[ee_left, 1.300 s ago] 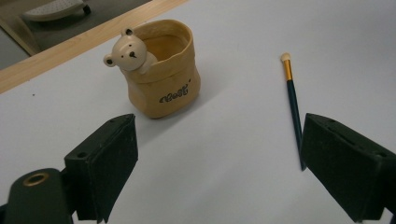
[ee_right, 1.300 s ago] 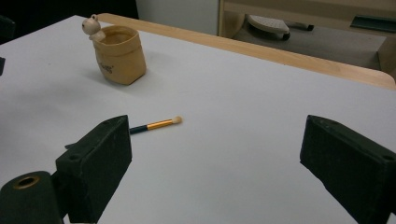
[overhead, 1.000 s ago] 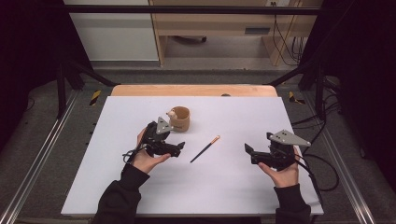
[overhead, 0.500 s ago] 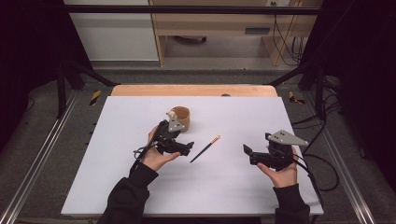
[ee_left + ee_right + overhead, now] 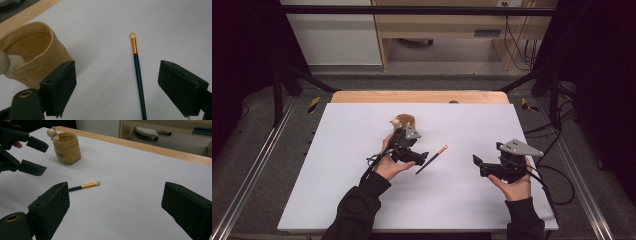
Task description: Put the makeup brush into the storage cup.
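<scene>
Near the front edge of the table [image 5: 337, 200], the person's two hands come in, each with a pair of tongs. The right tongs [image 5: 478, 165] are toward the table's right edge, with jaws spread wide and nothing between them. They are well apart from the brush.

A little farther in, around the middle of the table, lies the brush [image 5: 432, 160]. It is thin, with a dark handle, a gold band and a small pale tip. It lies flat on the white top, and the tip points toward the back right corner. The left tongs [image 5: 422, 156] are right at the handle end of the brush. Their jaws are spread too, and in the left gripper view the brush [image 5: 138, 75] lies between them, not yet pinched.

Farther back, just beside the left tongs, stands a tan cup [image 5: 404, 121] with a little animal figure on its rim. In the left gripper view the cup [image 5: 32, 55] is very close to one jaw.

A few things could go wrong. The brush is thin and round, so it could roll or slip out if the jaws close off-center. It lies flat, so the jaws might scrape the table and push it away. The cup looks light, and a jaw could bump it and tip it over.
</scene>
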`<action>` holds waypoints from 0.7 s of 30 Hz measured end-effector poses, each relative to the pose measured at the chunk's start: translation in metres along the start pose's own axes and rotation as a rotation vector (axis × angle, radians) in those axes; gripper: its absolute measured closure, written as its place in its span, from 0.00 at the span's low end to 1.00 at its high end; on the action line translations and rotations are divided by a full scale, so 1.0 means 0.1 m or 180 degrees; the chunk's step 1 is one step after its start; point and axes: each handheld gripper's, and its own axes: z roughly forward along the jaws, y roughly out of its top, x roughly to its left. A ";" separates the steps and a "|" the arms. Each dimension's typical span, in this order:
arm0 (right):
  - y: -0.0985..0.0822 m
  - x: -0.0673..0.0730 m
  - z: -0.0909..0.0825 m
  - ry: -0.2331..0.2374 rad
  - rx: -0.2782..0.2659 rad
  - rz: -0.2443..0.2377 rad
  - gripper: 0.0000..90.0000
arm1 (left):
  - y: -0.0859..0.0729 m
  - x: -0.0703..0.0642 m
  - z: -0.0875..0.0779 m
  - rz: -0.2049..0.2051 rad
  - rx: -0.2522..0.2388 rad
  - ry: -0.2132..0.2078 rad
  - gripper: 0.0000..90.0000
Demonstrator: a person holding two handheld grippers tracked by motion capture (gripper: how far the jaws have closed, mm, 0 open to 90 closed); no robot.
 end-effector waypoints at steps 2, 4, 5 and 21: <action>0.00 0.00 0.00 0.0003 0.0007 -0.0008 0.09 | 0.02 -0.02 0.04 0.0013 0.0018 -0.0011 0.16; 0.00 0.00 0.00 0.0004 0.0010 -0.0011 0.09 | 0.03 -0.03 0.05 0.0027 0.0026 -0.0016 0.17; 0.00 0.00 0.00 0.0010 0.0017 -0.0002 0.09 | 0.03 -0.04 0.08 0.0035 0.0021 -0.0016 0.17; 0.00 -0.01 -0.01 0.0009 -0.0007 0.0012 0.08 | 0.11 -0.16 0.40 0.0170 0.0206 -0.0113 0.24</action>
